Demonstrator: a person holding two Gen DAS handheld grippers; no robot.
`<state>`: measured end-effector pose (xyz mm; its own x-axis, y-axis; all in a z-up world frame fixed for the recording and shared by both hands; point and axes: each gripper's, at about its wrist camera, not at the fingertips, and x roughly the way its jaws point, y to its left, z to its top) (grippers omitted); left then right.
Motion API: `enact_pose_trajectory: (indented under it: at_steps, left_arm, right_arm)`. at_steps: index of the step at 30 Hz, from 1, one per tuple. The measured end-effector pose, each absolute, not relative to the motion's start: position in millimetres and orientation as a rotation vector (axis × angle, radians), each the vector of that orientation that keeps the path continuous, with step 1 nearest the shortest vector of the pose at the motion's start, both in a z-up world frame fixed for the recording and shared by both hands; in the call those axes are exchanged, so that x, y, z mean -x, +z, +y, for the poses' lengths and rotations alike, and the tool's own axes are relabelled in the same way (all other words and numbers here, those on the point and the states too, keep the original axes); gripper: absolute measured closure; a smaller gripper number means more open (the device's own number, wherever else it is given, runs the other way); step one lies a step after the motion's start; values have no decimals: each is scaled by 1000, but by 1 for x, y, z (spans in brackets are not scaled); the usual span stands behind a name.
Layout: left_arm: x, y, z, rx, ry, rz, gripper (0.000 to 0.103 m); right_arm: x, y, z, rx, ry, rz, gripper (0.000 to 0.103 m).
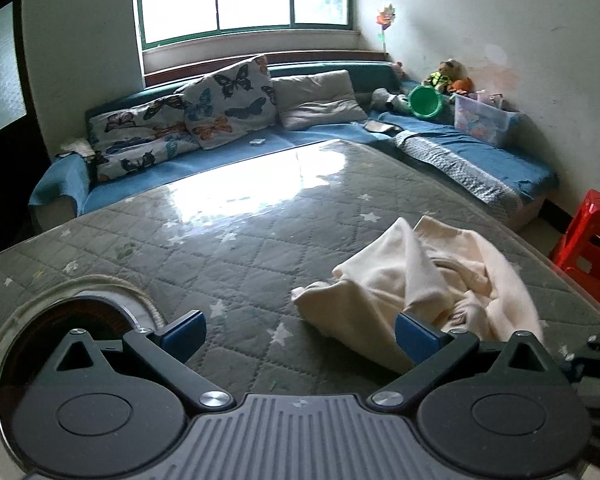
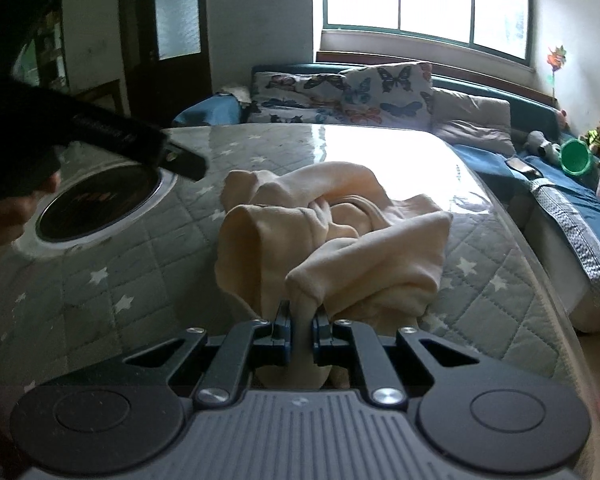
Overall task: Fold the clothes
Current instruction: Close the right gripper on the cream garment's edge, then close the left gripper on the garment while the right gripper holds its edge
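We are looking at a cream garment [image 2: 332,236] lying crumpled on a grey quilted star-print table cover [image 2: 112,280], with a glossy sheet over it catching window glare. The right gripper [image 2: 301,322] is sitting at the near edge of the heap, its jaws pressed together on a bunched fold of the cream fabric; the cloth is running between the blue pads and hanging down behind them toward the camera. The rest of the garment is spreading away from that gripper, rising in soft humps toward the middle of the table.

In the left wrist view we are seeing the left gripper [image 1: 300,334] with its jaws spread wide and nothing between them. The garment [image 1: 428,276] is lying ahead and to the right of it; the right-hand blue pad [image 1: 416,338] is overlapping the near edge of the cloth in the picture, but we cannot tell whether it is touching. The left-hand pad is hanging over bare cover.

In the right wrist view the left gripper's dark body [image 2: 84,136] is showing at upper left, held by a hand [image 2: 4,224], above a round inset [image 2: 100,200] in the table, apart from the garment.

Behind the table we are seeing a blue sofa [image 1: 228,160] with butterfly cushions [image 1: 228,100], and a red stool [image 1: 592,244] at far right.
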<state>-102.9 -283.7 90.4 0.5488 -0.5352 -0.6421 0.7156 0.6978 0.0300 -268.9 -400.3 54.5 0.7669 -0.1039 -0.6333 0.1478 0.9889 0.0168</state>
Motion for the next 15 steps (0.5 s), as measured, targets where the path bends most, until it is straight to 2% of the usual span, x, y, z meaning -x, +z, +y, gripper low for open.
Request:
enact_pose_trajectory:
  at_steps: [8,10,15]
  left_arm:
    - [109,89,-302,-320,-869,668,1]
    - [111,86,-309,-334,-908,674,6]
    - [105,76,-326,-325,-991,746,29]
  right_arm:
    - [274,53,-391,-75,-109,693,95]
    - [277,52,-389,-76,-103,695,95]
    - [283,54,-384,-78,-89,694,95]
